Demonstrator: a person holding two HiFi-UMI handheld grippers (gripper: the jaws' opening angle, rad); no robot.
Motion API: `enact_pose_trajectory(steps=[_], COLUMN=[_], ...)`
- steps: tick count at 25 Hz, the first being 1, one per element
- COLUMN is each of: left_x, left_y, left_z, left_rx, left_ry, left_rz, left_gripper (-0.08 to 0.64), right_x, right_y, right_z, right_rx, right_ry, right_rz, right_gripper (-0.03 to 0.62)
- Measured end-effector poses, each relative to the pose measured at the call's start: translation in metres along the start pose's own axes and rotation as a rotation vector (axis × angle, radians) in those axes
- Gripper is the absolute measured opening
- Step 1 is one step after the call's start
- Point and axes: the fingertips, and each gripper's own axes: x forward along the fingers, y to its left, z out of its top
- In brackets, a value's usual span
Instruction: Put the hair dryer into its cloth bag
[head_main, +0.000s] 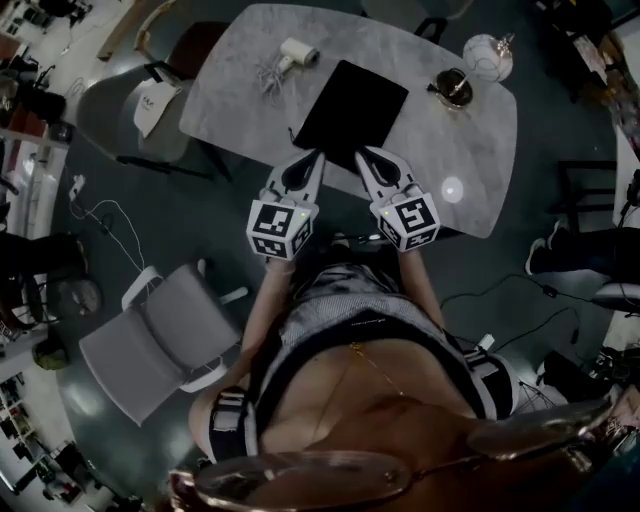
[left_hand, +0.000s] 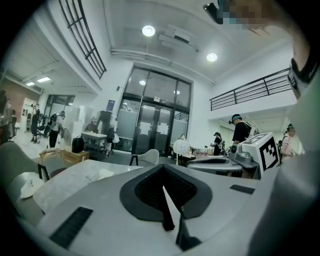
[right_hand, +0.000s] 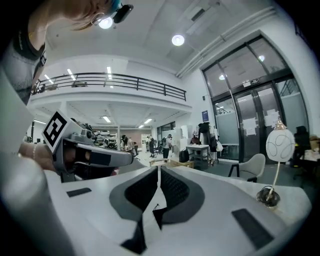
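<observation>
One white hair dryer (head_main: 297, 52) lies at the far left corner of the grey surface (head_main: 455, 150), with its cord (head_main: 268, 76) bunched just beside it on the near side. It lies apart from the flat black cloth bag (head_main: 352, 110), which is to its right and nearer the person, and it is well apart from both tongs. The left tongs (head_main: 317, 153) and the right tongs (head_main: 363, 152) sit side by side at the bag's near edge, tips pointing away from the person. Each pair is pressed together along its centre seam, though whether any cloth is nipped between them cannot be told. Toward the far right of the surface stand a white globe on a thin stem (head_main: 487, 55) and a small dark round object (head_main: 452, 88). A pale chair (head_main: 150, 335) stands on the floor to the person's left.
</observation>
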Motion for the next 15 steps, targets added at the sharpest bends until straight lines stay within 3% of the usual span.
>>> enact_pose_trajectory(steps=[9,15], left_x=[0.034,0.045], left_y=[0.035,0.067], left_z=[0.014,0.019], left_rx=[-0.018,-0.01], left_ry=[0.024,0.04], left_rz=[-0.235,-0.292], left_gripper=[0.006,0.006], right_x=[0.041,0.068], right_y=[-0.021,-0.029], right_z=[0.01,0.019], right_rx=[0.02,-0.005], right_ry=[-0.004,-0.004], right_rz=[-0.149,-0.229], right_gripper=[0.064,0.063])
